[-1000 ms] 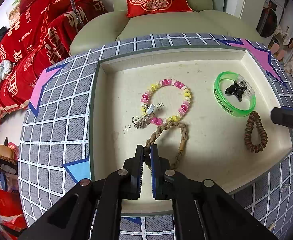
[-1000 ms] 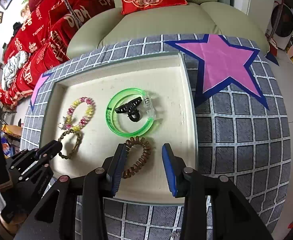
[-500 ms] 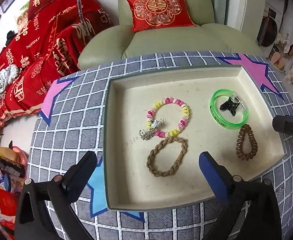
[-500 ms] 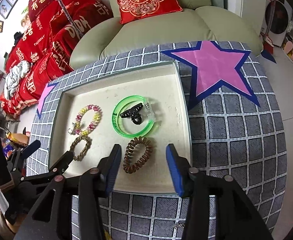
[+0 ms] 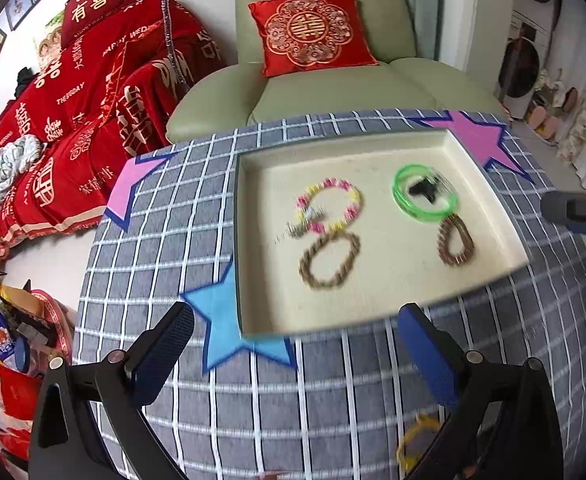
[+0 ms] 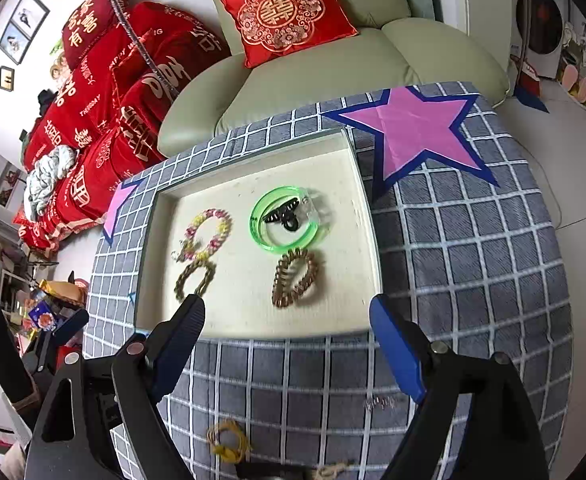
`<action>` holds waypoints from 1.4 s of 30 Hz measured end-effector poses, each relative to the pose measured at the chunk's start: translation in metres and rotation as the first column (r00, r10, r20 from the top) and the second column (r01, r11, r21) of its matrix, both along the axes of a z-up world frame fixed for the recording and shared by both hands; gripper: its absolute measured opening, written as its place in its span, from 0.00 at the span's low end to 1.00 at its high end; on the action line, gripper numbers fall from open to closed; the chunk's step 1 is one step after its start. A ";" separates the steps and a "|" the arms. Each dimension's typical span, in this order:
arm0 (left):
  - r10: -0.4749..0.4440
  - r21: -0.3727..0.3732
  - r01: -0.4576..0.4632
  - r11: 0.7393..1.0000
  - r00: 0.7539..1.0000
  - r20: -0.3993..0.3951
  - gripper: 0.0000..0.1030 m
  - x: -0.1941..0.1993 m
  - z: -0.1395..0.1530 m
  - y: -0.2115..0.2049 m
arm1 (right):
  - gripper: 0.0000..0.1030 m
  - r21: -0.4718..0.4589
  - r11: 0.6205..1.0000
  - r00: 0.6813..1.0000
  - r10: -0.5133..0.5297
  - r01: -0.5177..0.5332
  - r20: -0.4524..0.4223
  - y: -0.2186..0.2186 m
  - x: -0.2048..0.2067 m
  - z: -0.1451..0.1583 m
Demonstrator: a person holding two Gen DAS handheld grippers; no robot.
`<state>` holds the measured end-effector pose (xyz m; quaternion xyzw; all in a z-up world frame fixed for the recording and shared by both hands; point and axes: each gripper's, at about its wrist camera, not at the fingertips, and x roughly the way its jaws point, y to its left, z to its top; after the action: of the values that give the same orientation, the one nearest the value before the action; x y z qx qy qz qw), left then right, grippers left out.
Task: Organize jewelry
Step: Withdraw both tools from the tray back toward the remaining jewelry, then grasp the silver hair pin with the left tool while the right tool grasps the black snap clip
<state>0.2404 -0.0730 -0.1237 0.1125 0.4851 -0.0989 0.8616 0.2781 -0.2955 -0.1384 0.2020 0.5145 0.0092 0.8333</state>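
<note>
Tongs both empty now: left tongs (image 5: 293, 344) wide apart, rope bracelet (image 5: 329, 260) released in tray (image 5: 373, 312); right tongs (image 6: 289, 340) opening, yellow band (image 6: 229, 440) next, I reckon.

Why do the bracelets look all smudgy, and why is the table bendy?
In the left wrist view the pink and yellow bead bracelet and braided rope bracelet smear from motion blur, while the red cushion looks sharp. In the right wrist view the green bangle is sharper. Both fisheye views curve the tray and the checked cloth.

Bracelets (image 6: 209, 236) in tray (image 6: 367, 216) — apart
</note>
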 end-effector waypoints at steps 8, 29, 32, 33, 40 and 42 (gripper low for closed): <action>-0.091 -0.003 0.091 0.996 0.995 -0.046 1.00 -0.063 -0.002 0.011 | 0.84 0.011 1.000 0.998 0.016 -0.016 -0.053 0.007 -0.048 0.006; -0.268 -0.005 0.273 0.962 0.942 -0.202 1.00 -0.207 -0.045 0.019 | 0.84 0.027 0.997 0.953 -0.066 0.078 -0.295 0.027 -0.179 -0.058; -0.263 -0.001 0.269 0.963 0.941 -0.212 1.00 -0.214 -0.052 0.020 | 0.84 0.017 0.996 0.947 -0.077 0.087 -0.310 0.027 -0.184 -0.064; -0.260 -0.005 0.265 0.964 0.941 -0.217 1.00 -0.215 -0.053 0.021 | 0.84 0.015 0.996 0.946 -0.081 0.090 -0.313 0.028 -0.184 -0.065; -0.253 -0.005 0.259 0.966 0.942 -0.221 1.00 -0.222 -0.061 0.021 | 0.84 -0.022 1.000 0.956 -0.014 0.008 -0.293 0.042 -0.172 -0.067; -0.269 -0.004 0.275 0.962 0.938 -0.217 1.00 -0.223 -0.062 0.020 | 0.84 -0.041 0.997 0.959 0.044 -0.057 -0.279 0.049 -0.166 -0.067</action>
<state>0.0173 -0.0530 -0.1856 0.1783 0.5566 -0.2221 0.7804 0.1120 -0.2465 -0.2053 0.1676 0.6316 -0.0107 0.7569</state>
